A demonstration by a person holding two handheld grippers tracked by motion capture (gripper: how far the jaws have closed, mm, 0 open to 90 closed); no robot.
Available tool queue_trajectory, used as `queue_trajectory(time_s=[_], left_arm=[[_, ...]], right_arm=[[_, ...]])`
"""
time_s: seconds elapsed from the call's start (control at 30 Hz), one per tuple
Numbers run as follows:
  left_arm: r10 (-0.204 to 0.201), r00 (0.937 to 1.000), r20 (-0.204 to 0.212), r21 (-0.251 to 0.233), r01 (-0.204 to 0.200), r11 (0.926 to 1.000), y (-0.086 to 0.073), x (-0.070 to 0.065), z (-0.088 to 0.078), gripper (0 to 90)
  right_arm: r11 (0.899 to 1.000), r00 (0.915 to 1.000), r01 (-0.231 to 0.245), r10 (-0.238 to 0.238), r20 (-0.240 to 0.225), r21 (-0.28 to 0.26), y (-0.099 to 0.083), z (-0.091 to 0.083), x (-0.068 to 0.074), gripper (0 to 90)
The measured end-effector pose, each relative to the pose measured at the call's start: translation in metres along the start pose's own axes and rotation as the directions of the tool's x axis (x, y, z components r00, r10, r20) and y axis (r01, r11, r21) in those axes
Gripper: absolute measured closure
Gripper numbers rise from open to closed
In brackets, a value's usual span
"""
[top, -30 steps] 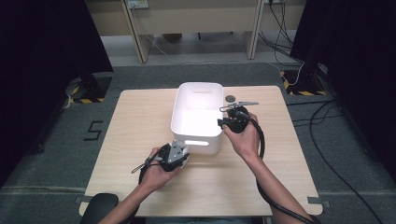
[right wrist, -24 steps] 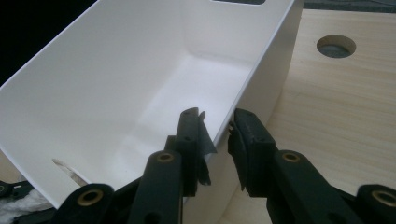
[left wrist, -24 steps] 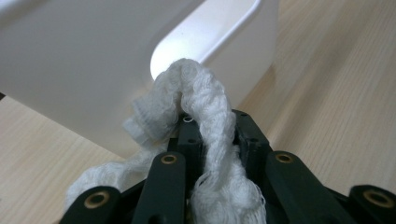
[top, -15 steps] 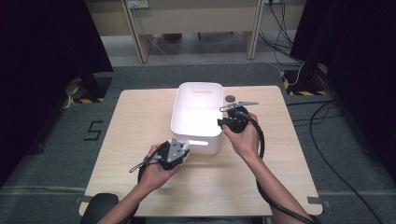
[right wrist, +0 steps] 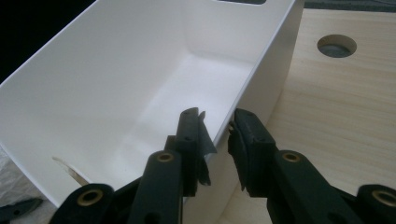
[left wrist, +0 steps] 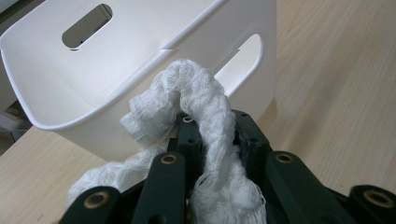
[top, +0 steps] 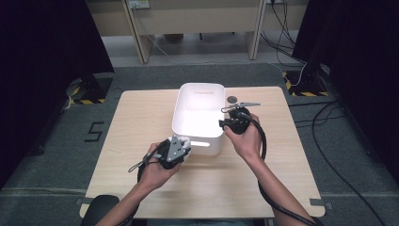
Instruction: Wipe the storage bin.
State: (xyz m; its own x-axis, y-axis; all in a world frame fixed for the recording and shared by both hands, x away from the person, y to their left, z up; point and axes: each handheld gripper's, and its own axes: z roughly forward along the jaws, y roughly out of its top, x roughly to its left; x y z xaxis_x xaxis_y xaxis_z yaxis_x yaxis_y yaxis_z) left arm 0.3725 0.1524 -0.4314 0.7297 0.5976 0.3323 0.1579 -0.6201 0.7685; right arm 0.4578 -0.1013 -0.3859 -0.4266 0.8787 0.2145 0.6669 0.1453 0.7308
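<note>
A white plastic bin [top: 200, 86] stands in the middle of the wooden table [top: 141, 117]. My left gripper [top: 185, 142] hovers at the bin's near left corner, shut on a white fuzzy cloth [left wrist: 201, 98] that bunches up over its jaws. Behind the cloth I see the bin's [left wrist: 116, 79] near wall and handle slots. My right gripper [top: 222, 123] sits on the bin's right wall. One jaw is inside the bin [right wrist: 140, 70] and one outside, and the right gripper [right wrist: 217, 127] is shut on the rim. The bin's floor looks bare.
A round cable hole [top: 232, 99] [right wrist: 336, 45] lies in the table just right of the bin's far corner. Bare tabletop stretches left, right and in front of the bin. Cables [top: 329, 122] trail over the floor to the right.
My left gripper has risen a little with the cloth, closer to the bin's near wall. The right gripper and the bin have kept still.
</note>
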Motion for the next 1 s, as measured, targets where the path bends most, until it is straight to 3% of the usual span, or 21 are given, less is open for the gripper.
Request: queue_trajectory(time_s=[0.5,0.7,1.0], left_arm=[[0.006,1.0000,0.000,-0.001,-0.006,1.0000,0.0054,-0.0017,0.0004,75.1],[0.025,0.9996,0.008,0.002,-0.025,0.9997,0.0099,-0.0048,0.0026,75.1],[0.015,0.9998,0.011,0.008,-0.015,0.9999,0.0098,-0.0044,0.0042,75.1]], right_arm=[[1.000,1.0000,-0.001,0.001,-0.001,0.000,0.0001,0.0001,0.0000,73.0],[1.000,1.0000,0.008,-0.008,0.000,-0.003,0.0001,0.0002,0.0010,72.9],[1.000,1.0000,0.005,-0.005,-0.004,-0.001,0.0002,0.0002,0.0005,72.7]])
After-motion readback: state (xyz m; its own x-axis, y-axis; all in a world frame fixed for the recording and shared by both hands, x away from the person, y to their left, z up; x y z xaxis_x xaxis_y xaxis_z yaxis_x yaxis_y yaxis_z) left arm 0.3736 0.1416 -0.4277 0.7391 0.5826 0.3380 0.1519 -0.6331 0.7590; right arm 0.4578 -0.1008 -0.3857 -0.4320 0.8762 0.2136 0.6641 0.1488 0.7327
